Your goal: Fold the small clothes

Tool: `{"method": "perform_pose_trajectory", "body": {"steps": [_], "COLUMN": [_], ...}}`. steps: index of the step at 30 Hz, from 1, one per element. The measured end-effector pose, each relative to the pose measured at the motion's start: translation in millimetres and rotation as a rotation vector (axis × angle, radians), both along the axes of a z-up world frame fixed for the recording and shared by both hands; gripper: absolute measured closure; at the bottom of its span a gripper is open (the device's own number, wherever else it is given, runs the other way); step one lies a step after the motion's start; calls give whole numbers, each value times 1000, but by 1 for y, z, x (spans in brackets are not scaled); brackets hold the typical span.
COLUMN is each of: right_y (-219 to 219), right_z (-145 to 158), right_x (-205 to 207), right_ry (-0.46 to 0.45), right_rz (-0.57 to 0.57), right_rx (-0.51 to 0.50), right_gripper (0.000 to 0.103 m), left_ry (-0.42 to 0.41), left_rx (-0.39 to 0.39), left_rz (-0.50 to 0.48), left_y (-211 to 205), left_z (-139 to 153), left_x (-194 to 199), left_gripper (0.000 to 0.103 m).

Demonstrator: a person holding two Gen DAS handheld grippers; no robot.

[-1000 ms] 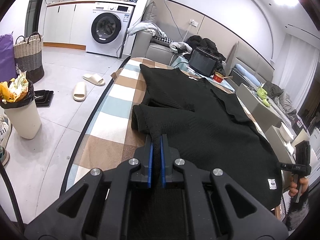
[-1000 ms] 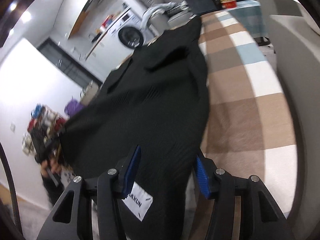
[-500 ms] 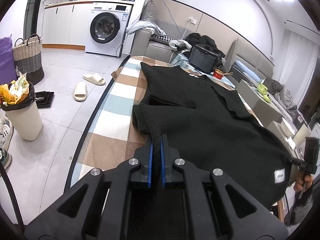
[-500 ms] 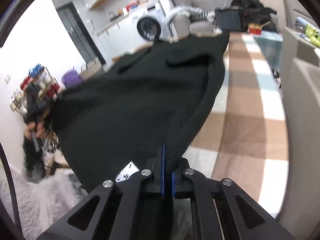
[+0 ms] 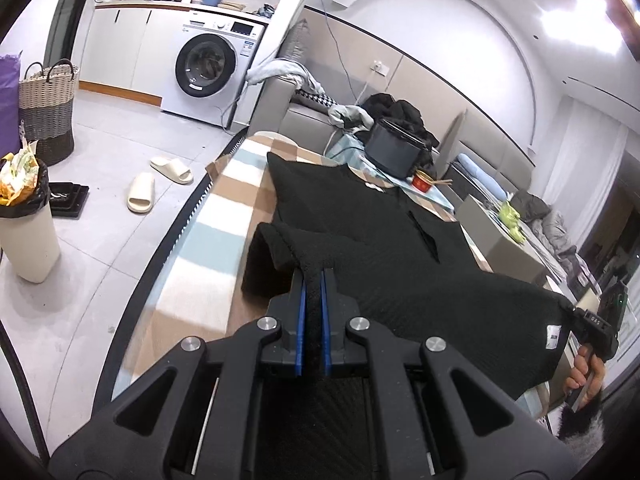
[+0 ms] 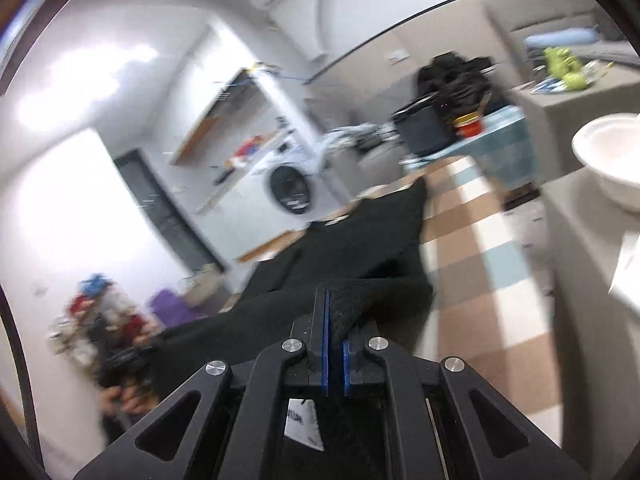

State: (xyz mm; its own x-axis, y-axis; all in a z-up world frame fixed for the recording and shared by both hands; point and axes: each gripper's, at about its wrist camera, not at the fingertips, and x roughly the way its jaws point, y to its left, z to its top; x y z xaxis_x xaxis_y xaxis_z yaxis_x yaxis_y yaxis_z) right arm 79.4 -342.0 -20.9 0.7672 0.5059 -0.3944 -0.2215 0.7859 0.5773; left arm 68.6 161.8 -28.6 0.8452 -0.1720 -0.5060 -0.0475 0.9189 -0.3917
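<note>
Your left gripper (image 5: 313,276) is clamped on the near edge of the black top (image 5: 384,248); blue fingers (image 5: 301,320) pinch the cloth tight. Your right gripper (image 6: 335,312) just snapped closed & grips the other near corner, by the white tag (image 5: 553,336). Top's far half lies on the checked blanket (image 5: 208,240); near edge hangs lifted btw. both grippers.

light: bright ceiling glare | left: sharp | right: motion-blurred | edges: fisheye-warped

Black box (image 5: 394,148) and red bowl (image 5: 423,181) beyond garment (image 5: 360,236)
</note>
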Motion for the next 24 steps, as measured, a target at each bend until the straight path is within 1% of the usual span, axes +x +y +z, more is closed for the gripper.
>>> {"method": "perform_pose_trajectory", "body": {"steps": [2, 4, 7, 8, 9, 10, 11, 12, 13, 14, 15, 16, 18, 19, 21, 23, 24], "right_y": [9, 12, 22, 23, 25, 25, 26, 27, 27, 25, 23, 21, 17, 14, 14, 19, 20], "right_z": [1, 1, -11, -18, -26, -35, -47, -55, -62, -66, -67, -67, -64, -64, -68, -73, -70], "right_x": [20, 36, 68, 77, 88, 94, 104, 109, 111, 106, 102, 96, 89, 90, 97, 107, 110], "right_ry": [45, 74, 149, 179, 220, 271, 344, 406, 449, 461, 453, 442, 403, 393, 417, 426, 424], "right_rz": [-48, -55, -85, -97, -105, -103, -88, -72, -51, -33, -35, -39, -57, -65, -50, -41, -37], "right_rx": [-77, -102, -158, -175, -191, -209, -229, -247, -253, -259, -274, -291, -308, -308, -307, -323, -328], "right_gripper": [98, 98, 98, 95, 90, 83, 79, 78, 78, 77, 72, 60, 53, 52, 52, 52, 52], "left_ry": [5, 22, 52, 76, 110, 125, 141, 148, 156, 158, 163, 169, 184, 197, 210, 219, 233], "left_rx": [12, 30, 67, 78, 92, 92, 81, 75, 77, 82, 90, 97, 88, 74, 45, 62, 72], "left_rz": [8, 14, 39, 46, 61, 62, 54, 51, 52, 56, 65, 76, 83, 79, 70, 74, 82], "left_y": [3, 5, 6, 5, 5, 5, 5, 6, 7, 8, 9, 9, 12, 14, 15, 15, 16], "left_z": [0, -3, -16, -22, -29, -33, -37, -40, -42, -44, -46, -48, -53, -55, -59, -61, -63], "left_x": [16, 36, 66, 75, 83, 88, 90, 90, 89, 88, 87, 88, 92, 96, 107, 114, 120], "left_gripper": [99, 99, 99, 98, 98, 98, 98, 95, 88, 83, 68, 56, 52, 52, 52, 52, 52]}}
